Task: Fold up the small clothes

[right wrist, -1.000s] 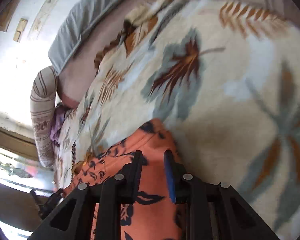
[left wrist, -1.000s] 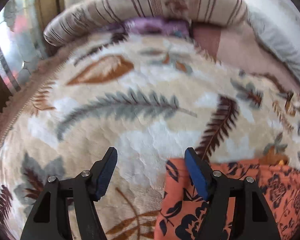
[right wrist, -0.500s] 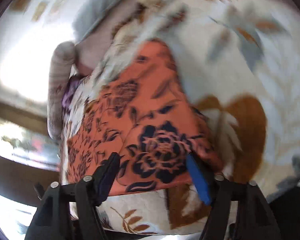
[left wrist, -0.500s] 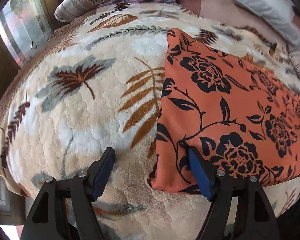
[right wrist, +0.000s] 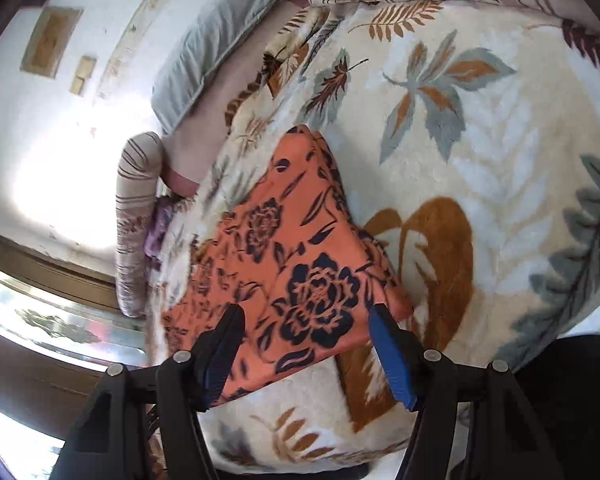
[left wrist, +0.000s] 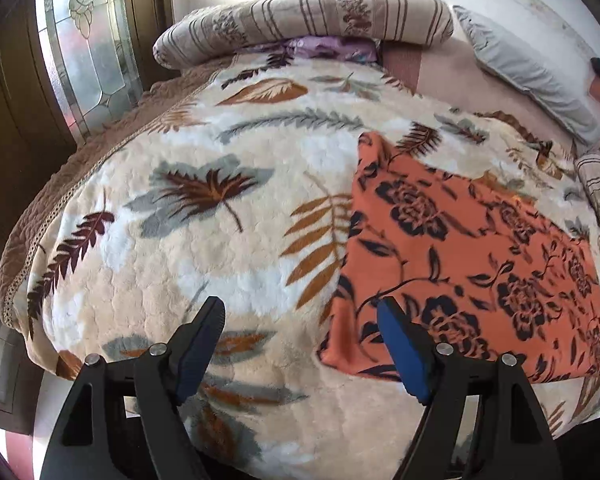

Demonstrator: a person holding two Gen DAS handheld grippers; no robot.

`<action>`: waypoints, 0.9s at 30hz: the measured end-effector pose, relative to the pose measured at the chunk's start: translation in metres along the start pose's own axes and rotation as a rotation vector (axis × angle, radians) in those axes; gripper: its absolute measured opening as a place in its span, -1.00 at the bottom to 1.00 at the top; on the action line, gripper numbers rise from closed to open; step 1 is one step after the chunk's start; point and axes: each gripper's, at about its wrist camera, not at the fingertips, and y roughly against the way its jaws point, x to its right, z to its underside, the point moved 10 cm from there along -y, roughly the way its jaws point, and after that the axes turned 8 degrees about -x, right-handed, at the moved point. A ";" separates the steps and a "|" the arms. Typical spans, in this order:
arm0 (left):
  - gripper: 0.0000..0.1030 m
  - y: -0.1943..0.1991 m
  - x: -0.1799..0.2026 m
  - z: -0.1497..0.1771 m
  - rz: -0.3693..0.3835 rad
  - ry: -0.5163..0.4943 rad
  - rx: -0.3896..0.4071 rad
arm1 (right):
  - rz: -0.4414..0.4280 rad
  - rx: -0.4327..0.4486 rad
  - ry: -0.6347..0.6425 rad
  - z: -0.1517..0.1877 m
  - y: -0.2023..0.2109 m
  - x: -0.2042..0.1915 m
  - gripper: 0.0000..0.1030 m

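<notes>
Both grippers have drawn back from the orange floral garment [left wrist: 464, 264] since a second ago, when the right one was pinched nearly shut on its cloth; now the left gripper [left wrist: 300, 344] and the right gripper [right wrist: 306, 344] both hang above the near edge of the bed with their jaws spread wide and nothing between them. That garment lies flat as a rough rectangle on the leaf-patterned blanket [left wrist: 204, 240], toward the right half of the bed as the left wrist view shows it, its near-left corner just ahead of the left gripper's right finger. From the right wrist, the cloth's near edge sits between the two blue pads [right wrist: 388, 352], not touching them as far as can be told. A striped bolster [left wrist: 300, 24] runs along the far end of the bed, and a grey pillow [left wrist: 528, 68] lies against the wall to the right.
</notes>
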 end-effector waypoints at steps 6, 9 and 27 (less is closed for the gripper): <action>0.53 -0.008 0.082 -0.013 0.104 -0.070 -0.012 | -0.091 -0.140 -0.117 0.036 -0.036 -0.003 0.36; 0.53 -0.016 0.117 -0.006 0.155 -0.104 -0.040 | -0.173 -0.196 -0.119 0.043 -0.059 -0.035 0.36; 0.57 -0.059 0.113 0.017 0.001 -0.204 -0.126 | -0.071 -0.131 0.083 -0.065 -0.116 -0.081 0.46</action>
